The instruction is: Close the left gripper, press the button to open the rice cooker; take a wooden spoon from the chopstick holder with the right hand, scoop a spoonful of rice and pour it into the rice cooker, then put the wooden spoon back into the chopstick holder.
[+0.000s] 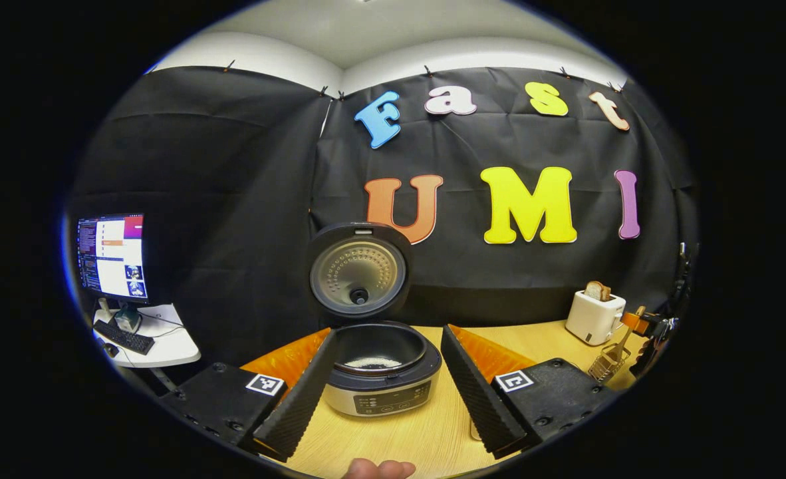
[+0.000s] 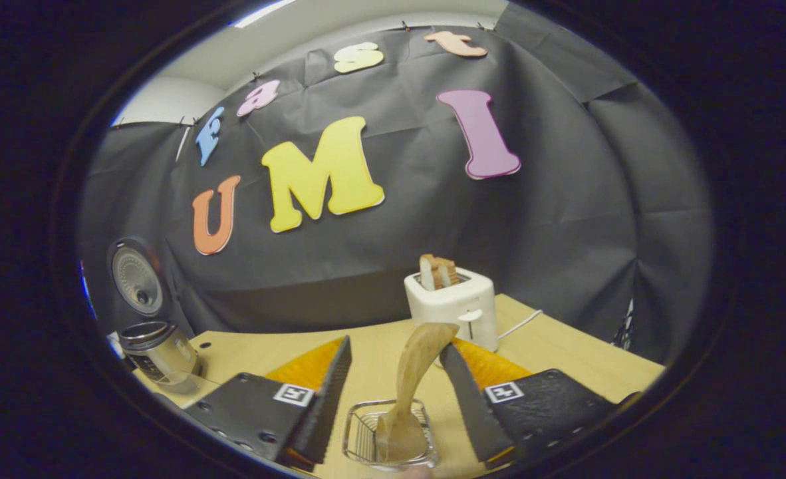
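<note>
The rice cooker [image 1: 380,379] stands on the wooden table with its lid [image 1: 358,273] raised upright and a little white rice in the pot. My left gripper [image 1: 386,406] is open, its fingers spread on either side of the cooker and short of it. In the right gripper view, the wooden spoon [image 2: 419,369] stands in the wire chopstick holder [image 2: 360,439], leaning right. My right gripper [image 2: 396,399] is open around the spoon, whose upper end lies close to the right finger [image 2: 466,399]. The holder [image 1: 607,362] and the right gripper [image 1: 655,329] also appear at the far right of the left gripper view.
A white toaster [image 2: 456,303] with bread slices stands near the back wall, just behind the holder. The open rice cooker [image 2: 157,352] sits far left in the right gripper view. A monitor [image 1: 112,256] and keyboard rest on a side table beyond the table's left edge.
</note>
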Available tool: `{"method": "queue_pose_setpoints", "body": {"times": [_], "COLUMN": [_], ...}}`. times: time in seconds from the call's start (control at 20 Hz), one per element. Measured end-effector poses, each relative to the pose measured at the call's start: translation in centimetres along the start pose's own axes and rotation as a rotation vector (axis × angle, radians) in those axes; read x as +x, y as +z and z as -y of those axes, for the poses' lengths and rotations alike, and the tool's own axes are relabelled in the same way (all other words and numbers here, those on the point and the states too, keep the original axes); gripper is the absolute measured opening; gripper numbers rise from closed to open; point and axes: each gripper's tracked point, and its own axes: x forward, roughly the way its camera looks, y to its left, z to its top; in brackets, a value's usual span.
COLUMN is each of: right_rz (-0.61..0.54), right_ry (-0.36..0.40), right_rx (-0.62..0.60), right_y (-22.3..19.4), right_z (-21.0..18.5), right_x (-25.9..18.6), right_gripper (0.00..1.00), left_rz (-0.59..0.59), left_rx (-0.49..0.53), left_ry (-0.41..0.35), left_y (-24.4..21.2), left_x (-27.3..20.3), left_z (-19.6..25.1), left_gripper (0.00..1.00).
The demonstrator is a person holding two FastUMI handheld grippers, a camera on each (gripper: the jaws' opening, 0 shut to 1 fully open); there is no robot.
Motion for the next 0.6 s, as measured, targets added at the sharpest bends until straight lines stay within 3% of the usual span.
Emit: {"method": "queue_pose_setpoints", "body": {"times": [0.05,0.15,0.25,0.35,0.45,0.5,0.6], "right_rz": [0.028,0.083,0.155,0.212,0.249,0.258,0.263], "right_ry": [-0.017,-0.029,-0.026,-0.016,0.024,0.052,0.107], "right_rx": [-0.021,-0.059,-0.116,-0.168,-0.185,-0.195,-0.224], "right_y": [1.0,3.0,5.6,8.1,9.5,9.6,9.0], "right_z": [0.5,1.0,0.8,0.6,-0.4,-1.1,-2.3], "right_x": [-0.5,-1.5,-3.3,-5.2,-7.2,-7.9,-9.0], "right_gripper": [0.91,0.95,0.92,0.95,0.99,0.92,0.95], "left_rz": [0.002,0.014,0.013,0.003,0.011,0.014,-0.005], "left_rx": [0.007,0.021,0.034,0.04,0.054,0.056,0.037], "left_ry": [0.004,0.009,0.007,0.015,0.041,0.047,0.047], "left_y": [0.2,0.9,1.7,2.7,4.6,5.5,6.7], "left_x": [0.3,0.8,1.5,2.3,3.1,3.7,5.3], "left_z": [0.0,0.0,0.0,-0.4,-1.1,-1.2,-0.9], "left_gripper": [0.99,0.99,0.99,0.99,0.99,0.99,0.98]}}
